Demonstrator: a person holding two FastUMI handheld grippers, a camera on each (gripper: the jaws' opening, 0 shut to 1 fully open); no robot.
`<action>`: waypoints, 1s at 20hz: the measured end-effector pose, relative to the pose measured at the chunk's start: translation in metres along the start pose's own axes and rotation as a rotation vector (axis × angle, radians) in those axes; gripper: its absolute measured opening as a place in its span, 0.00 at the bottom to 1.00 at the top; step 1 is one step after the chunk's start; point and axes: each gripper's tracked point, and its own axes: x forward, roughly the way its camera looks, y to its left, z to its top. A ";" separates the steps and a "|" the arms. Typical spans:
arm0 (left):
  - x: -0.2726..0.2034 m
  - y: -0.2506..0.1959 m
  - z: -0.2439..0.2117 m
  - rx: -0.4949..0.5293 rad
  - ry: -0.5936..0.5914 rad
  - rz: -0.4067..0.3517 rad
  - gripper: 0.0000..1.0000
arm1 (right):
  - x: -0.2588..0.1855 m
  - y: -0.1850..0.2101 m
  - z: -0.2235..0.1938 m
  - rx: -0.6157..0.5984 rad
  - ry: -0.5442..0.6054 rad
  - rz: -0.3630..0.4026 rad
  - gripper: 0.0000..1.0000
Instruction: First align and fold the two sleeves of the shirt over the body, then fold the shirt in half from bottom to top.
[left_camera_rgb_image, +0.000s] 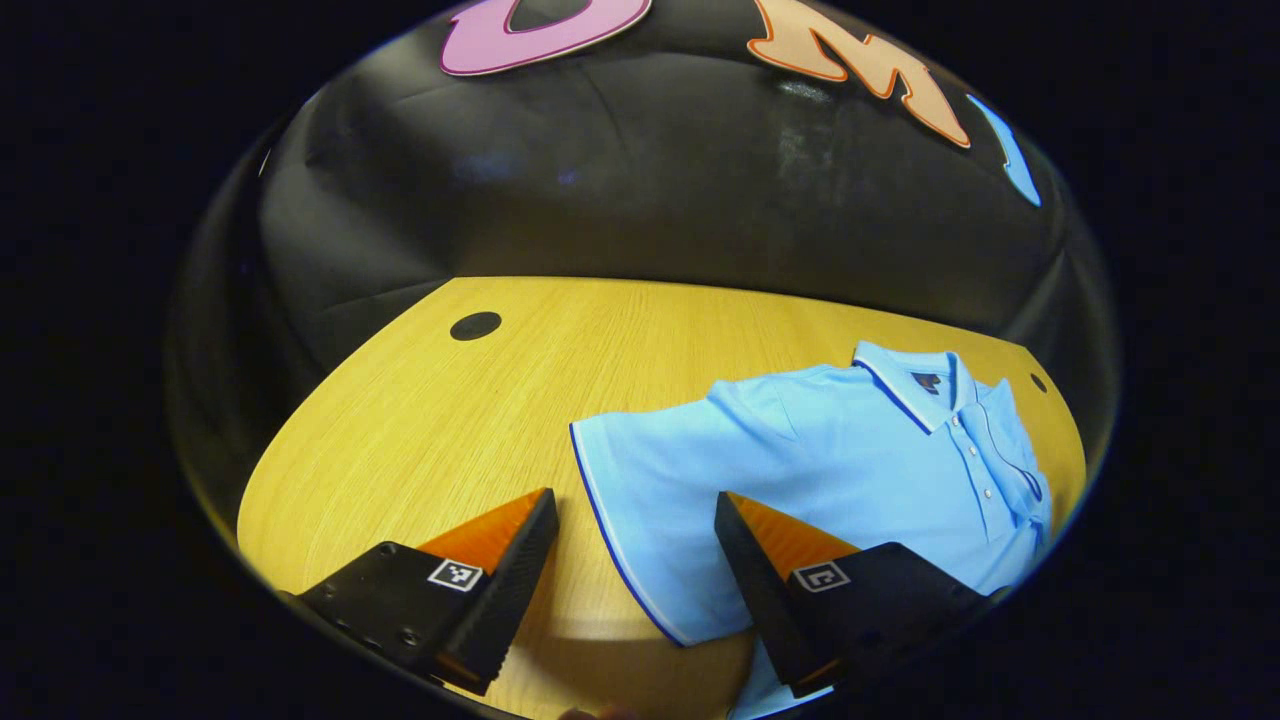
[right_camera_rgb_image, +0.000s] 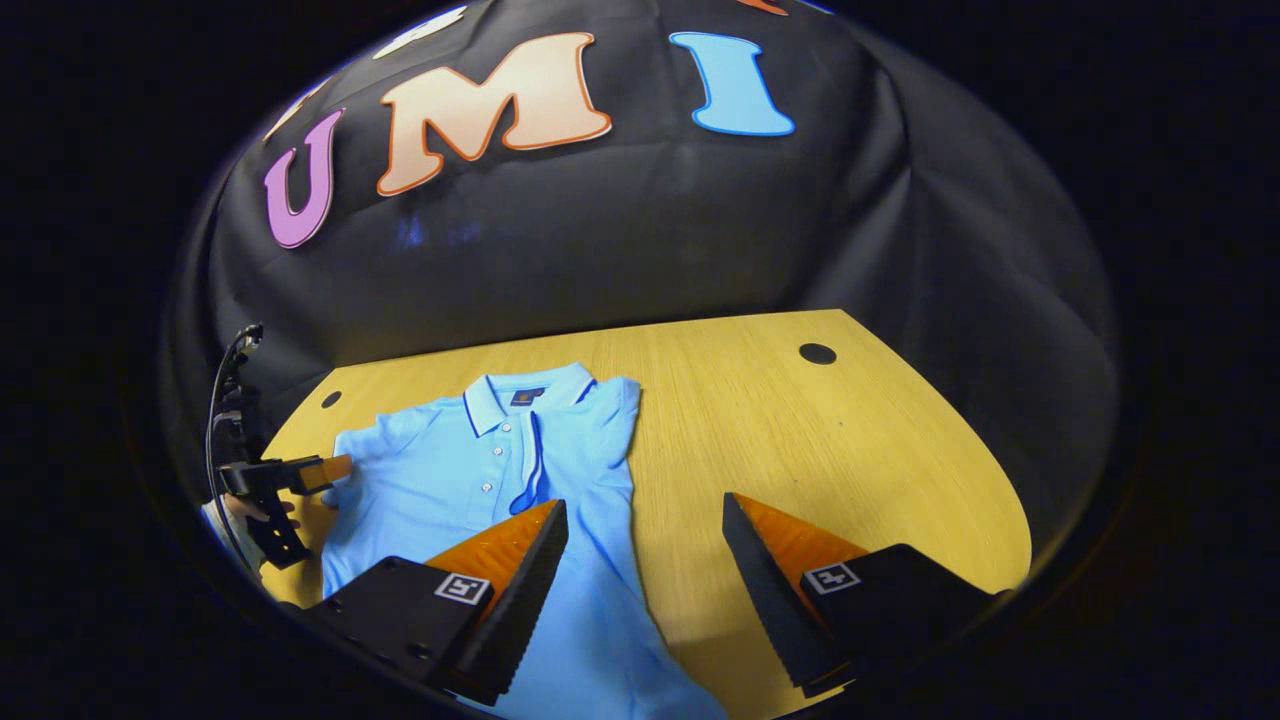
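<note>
left gripper view: both hand-held grippers (left_camera_rgb_image: 636, 505) wide, shirt (left_camera_rgb_image: 840, 450) on wooden table (left_camera_rgb_image: 420, 420).

Bare tabletop (right_camera_rgb_image: 800, 430) lies wide beside the shirt (right_camera_rgb_image: 450, 480); the booth's cloth wall (right_camera_rgb_image: 600, 240) closes off its far edge.

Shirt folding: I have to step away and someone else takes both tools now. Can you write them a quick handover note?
Left hand-held gripper: open, empty, hovering over the edge of the spread sleeve.
Right hand-held gripper: open, empty, above the shirt's other side.
Shirt: lies face up on the wooden table, collar toward the booth wall.
Done: the sleeve on the right gripper's side already looks folded over the body.
Left: fold the spread sleeve over the body to match, then fold the shirt in half from bottom to top.
</note>
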 end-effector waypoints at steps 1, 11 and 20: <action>0.001 -0.002 0.001 -0.007 0.000 -0.004 0.97 | -0.003 -0.002 0.000 0.001 -0.002 -0.002 0.98; -0.004 -0.045 0.012 -0.028 -0.007 -0.046 0.00 | -0.020 -0.012 0.010 0.002 -0.041 0.016 0.98; -0.022 -0.156 0.040 0.099 -0.071 -0.171 0.00 | -0.035 -0.018 0.002 -0.005 -0.041 0.021 0.93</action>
